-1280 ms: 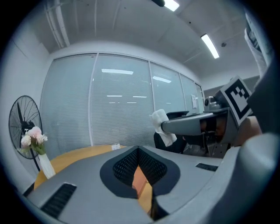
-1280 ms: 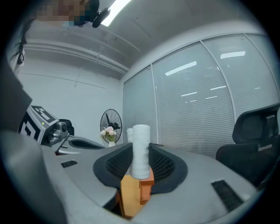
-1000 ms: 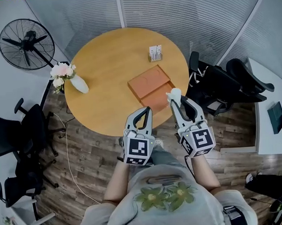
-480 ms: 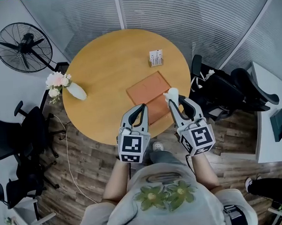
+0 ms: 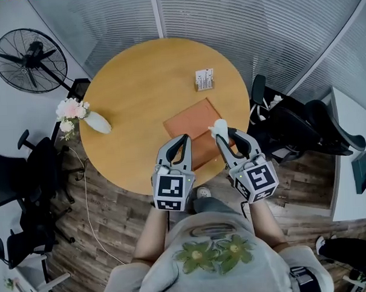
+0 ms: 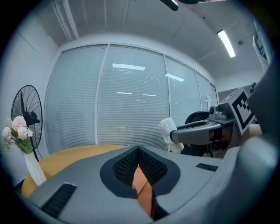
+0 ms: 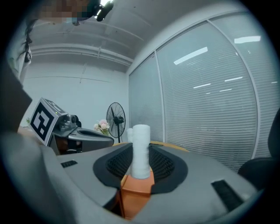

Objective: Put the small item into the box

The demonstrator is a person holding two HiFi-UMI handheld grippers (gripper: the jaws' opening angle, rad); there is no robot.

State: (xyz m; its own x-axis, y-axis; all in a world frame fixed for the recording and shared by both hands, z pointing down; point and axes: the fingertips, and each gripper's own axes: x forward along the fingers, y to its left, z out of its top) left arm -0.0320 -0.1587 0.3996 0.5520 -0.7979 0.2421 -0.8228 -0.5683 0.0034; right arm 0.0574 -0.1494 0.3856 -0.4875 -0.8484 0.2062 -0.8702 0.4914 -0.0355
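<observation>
**White soft roll held over the orange box**

Wood-topped round table [image 5: 138, 96] fills the middle of the head view, and the flat orange box [image 5: 191, 124] lies on it at about 4 o'clock from the table's centre, near the person's edge. The right gripper [image 5: 222, 137] hovers above the box's near corner, its jaws clamped on the small item [image 7: 141, 151], a white roll standing upright between the pads with its top poking clear. It looks light, soft and squashable, like wadded tissue or foam. It probably needs only a gentle pinch low on the body, and it may cling to the pads on release. The left gripper [image 5: 181, 142] hangs at 9 o'clock of the right one, its jaws together on nothing.

Black office chairs [image 5: 297, 125] crowd the table's 3 o'clock side, and a standing fan [image 5: 29, 61] sits off at 10 o'clock. On the table, a white vase [image 5: 97, 122] of flowers lies at 9 o'clock and a small card holder [image 5: 204, 80] at 2 o'clock. All are well apart from the box, so nothing blocks the drop.
</observation>
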